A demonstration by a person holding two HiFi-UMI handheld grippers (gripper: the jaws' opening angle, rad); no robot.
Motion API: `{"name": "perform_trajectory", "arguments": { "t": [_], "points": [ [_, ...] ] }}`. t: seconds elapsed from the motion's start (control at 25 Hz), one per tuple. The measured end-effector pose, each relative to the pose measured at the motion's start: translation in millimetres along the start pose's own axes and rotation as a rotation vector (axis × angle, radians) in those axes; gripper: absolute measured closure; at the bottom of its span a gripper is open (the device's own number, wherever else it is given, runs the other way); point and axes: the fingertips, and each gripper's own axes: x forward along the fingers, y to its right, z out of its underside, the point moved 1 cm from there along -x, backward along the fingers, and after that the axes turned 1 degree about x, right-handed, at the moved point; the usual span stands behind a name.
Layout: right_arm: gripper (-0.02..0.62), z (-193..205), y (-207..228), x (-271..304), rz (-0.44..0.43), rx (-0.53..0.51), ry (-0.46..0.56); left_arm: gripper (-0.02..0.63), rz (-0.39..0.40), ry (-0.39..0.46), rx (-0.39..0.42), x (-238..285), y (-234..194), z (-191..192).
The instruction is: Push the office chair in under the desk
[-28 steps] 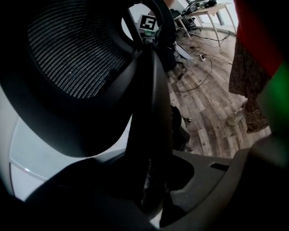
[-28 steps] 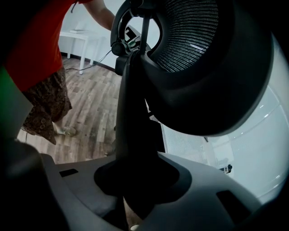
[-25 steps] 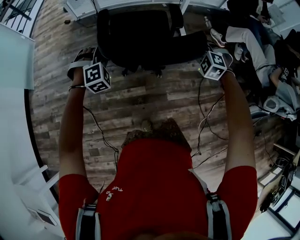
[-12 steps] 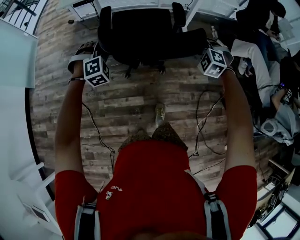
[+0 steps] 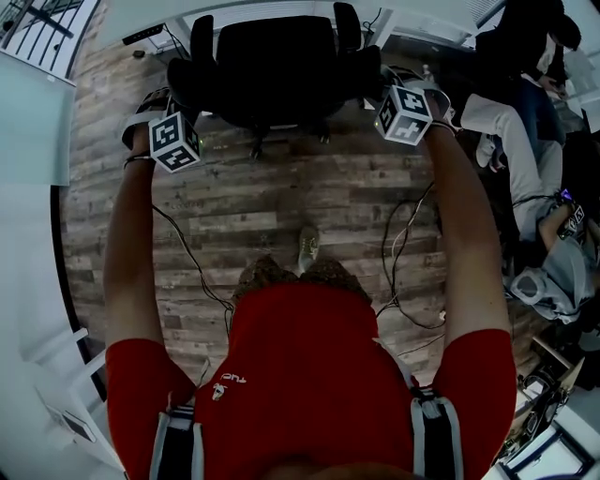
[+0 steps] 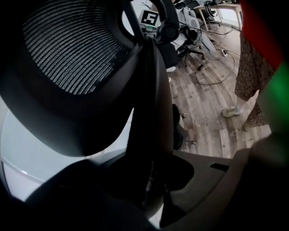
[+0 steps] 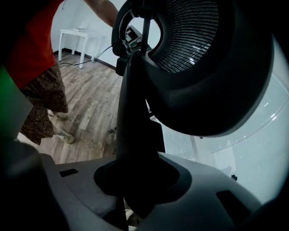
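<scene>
We have the chair by its backrest, one side in each tool. The left gripper is clamped on the dark frame bar at the backrest's edge, and the right gripper is closed on the matching bar on the other side. The chair stands at the white desk, with its armrests at the desk's edge and its wheels out over the wood floor.

To finish well, we push straight ahead with equal force on both sides, so the chair rolls rather than swivels. We press low and level so the back does not tilt, and we go slowly so the armrests meet the desk gently. We also mind the cables trailing on the floor near our feet, and the seated person just to the right.

The seat itself is hidden beneath the backrest, so we cannot tell how far under it already sits. The desk is cut off at the top of the head view. The left gripper view is very dark around the jaws, so the exact contact there is hard to make out.
</scene>
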Motion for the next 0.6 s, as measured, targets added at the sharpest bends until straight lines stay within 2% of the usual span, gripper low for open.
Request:
{"name": "perform_trajectory", "arguments": {
  "t": [0.24, 0.6],
  "points": [
    [0.468, 17.9, 37.5, 20.8, -0.005, -0.004, 0.002, 0.491, -0.012, -0.016, -0.002, 34.0, -30.0, -2.9],
    [0.468, 24.7, 76.9, 45.2, -0.001, 0.013, 0.002, 0.489, -0.010, -0.008, -0.001, 71.2, -70.0, 2.3]
  ]
}}
